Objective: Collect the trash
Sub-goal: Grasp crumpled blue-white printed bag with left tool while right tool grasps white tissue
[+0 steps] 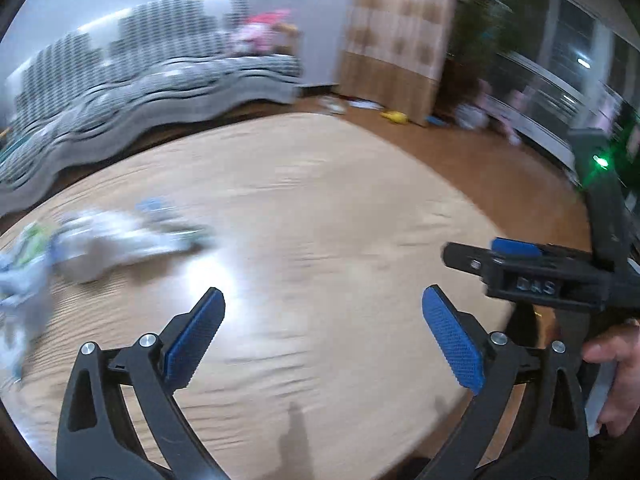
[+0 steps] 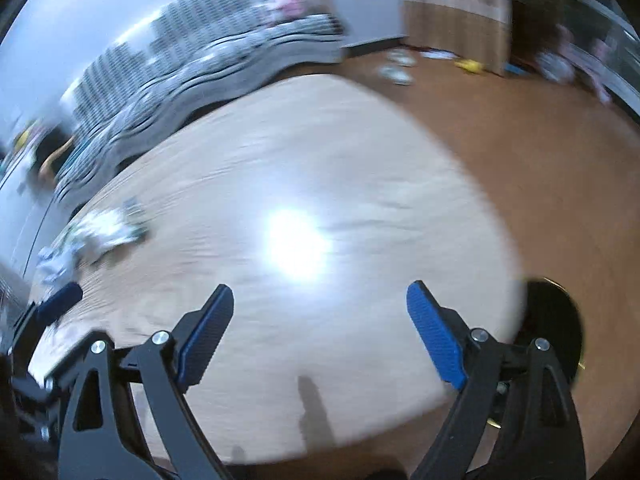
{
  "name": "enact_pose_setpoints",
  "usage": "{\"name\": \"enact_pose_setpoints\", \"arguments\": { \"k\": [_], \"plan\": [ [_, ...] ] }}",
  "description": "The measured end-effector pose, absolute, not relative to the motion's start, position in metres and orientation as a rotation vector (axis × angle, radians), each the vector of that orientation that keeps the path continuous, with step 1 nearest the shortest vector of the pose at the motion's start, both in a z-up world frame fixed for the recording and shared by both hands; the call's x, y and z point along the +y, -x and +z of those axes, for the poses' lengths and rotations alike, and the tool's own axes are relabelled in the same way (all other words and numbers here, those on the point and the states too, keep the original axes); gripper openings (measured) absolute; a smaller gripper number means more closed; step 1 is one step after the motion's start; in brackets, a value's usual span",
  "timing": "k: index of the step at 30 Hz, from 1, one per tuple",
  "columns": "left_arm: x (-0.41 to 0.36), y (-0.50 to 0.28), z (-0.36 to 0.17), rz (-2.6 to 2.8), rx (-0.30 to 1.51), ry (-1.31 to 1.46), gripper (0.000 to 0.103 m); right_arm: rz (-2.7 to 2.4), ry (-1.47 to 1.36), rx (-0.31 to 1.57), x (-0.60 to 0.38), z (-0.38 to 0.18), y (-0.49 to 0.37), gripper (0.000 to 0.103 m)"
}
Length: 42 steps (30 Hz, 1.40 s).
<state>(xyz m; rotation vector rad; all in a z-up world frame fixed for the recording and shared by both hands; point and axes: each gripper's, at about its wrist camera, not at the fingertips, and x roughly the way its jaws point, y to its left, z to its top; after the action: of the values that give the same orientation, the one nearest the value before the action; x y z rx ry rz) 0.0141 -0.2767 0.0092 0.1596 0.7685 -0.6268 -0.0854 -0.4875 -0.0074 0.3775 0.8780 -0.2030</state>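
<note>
A heap of crumpled white, green and blue wrappers (image 1: 100, 240) lies on the left part of a light wooden table (image 1: 320, 200); both views are blurred. It also shows in the right wrist view (image 2: 100, 232) at the far left. My left gripper (image 1: 322, 300) is open and empty above the table, the trash to its left. My right gripper (image 2: 320, 294) is open and empty over the table's near middle. The right gripper shows in the left wrist view (image 1: 500, 256) at the right edge. The left gripper's blue fingertip (image 2: 60, 300) shows at the left in the right wrist view.
A grey patterned sofa (image 1: 140, 92) stands behind the table. A brown floor (image 2: 540, 160) lies to the right, with small scattered items (image 1: 394, 116) near a beige curtain (image 1: 396, 40). A dark round object (image 2: 556, 328) sits below the table's right edge.
</note>
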Motion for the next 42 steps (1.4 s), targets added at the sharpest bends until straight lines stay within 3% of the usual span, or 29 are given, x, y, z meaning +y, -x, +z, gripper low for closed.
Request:
{"name": "enact_pose_setpoints", "arguments": {
  "k": [11,18,20,21,22,27,36,38,42],
  "plan": [
    [-0.057,-0.095,0.000,-0.155,0.797,0.020,0.096,0.059,-0.232,0.900,-0.311,0.007,-0.010,0.085],
    [-0.022,-0.156,-0.002,-0.101,0.807,0.156,0.096,0.071,-0.185,0.931,-0.270,-0.009,-0.046,0.085],
    [-0.021,-0.164,-0.008,-0.091,0.832,0.165,0.088,0.070,-0.176,0.928,-0.268,-0.011,-0.053,0.085],
    [-0.020,-0.167,-0.011,-0.087,0.837,0.170,0.062,0.066,-0.170,0.927,-0.268,-0.012,-0.056,0.085],
    [-0.019,-0.167,-0.013,-0.085,0.853,0.169,0.049,0.065,-0.166,0.923,-0.269,-0.013,-0.060,0.085],
    [-0.013,-0.152,0.006,-0.093,0.826,0.202,0.042,0.080,-0.181,0.901,-0.272,-0.012,-0.084,0.080],
    [-0.001,-0.125,0.030,-0.128,0.768,0.202,0.042,0.083,-0.131,0.893,-0.256,-0.022,-0.112,0.050],
    [-0.003,-0.125,0.028,-0.133,0.774,0.188,0.042,0.090,-0.110,0.914,-0.250,-0.026,-0.116,0.016],
    [-0.010,-0.121,0.025,-0.150,0.778,0.162,0.042,0.094,-0.122,0.867,-0.250,-0.013,-0.104,0.010]
  ]
}}
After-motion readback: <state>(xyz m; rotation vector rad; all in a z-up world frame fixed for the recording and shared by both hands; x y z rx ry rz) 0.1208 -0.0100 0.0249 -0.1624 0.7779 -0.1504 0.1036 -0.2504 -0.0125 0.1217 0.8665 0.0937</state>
